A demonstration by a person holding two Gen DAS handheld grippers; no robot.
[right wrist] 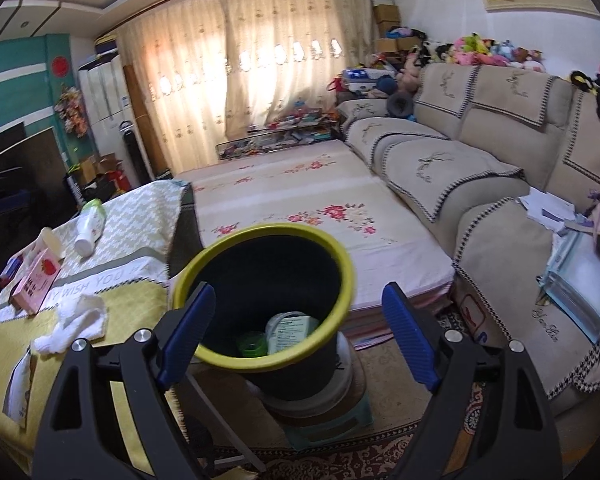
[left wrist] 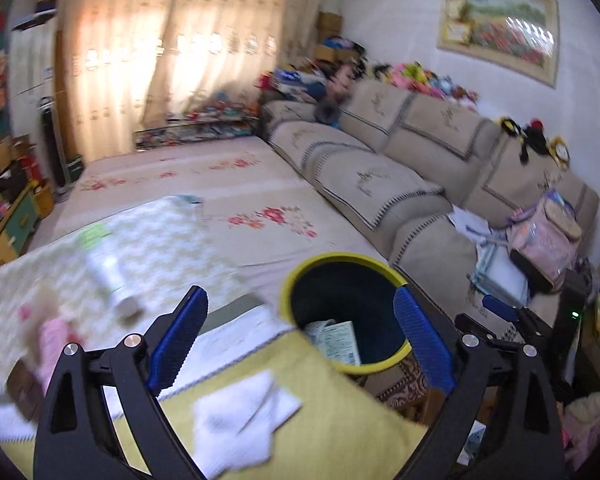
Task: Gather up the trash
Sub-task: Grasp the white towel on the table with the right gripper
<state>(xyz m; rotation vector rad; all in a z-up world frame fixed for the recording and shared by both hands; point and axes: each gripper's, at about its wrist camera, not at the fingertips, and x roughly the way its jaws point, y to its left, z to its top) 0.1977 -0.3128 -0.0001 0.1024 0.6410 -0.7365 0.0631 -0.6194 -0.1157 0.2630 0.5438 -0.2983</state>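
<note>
Cream curtains (right wrist: 244, 84) spanned the far wall, daylight glowing through a row of cut-outs. A beige sectional sofa (right wrist: 480, 184) ran along the right wall, its covers edged in dark zigzag trim, with stuffed toys (right wrist: 488, 50) lined along the backrest. A framed floral picture (left wrist: 500, 28) hung on the white wall above. A flower-printed mat (right wrist: 300, 208) covered the floor before the sofa. A teal cabinet (right wrist: 24, 80) stood at left. A patterned red rug (right wrist: 340, 460) lay in the foreground.
</note>
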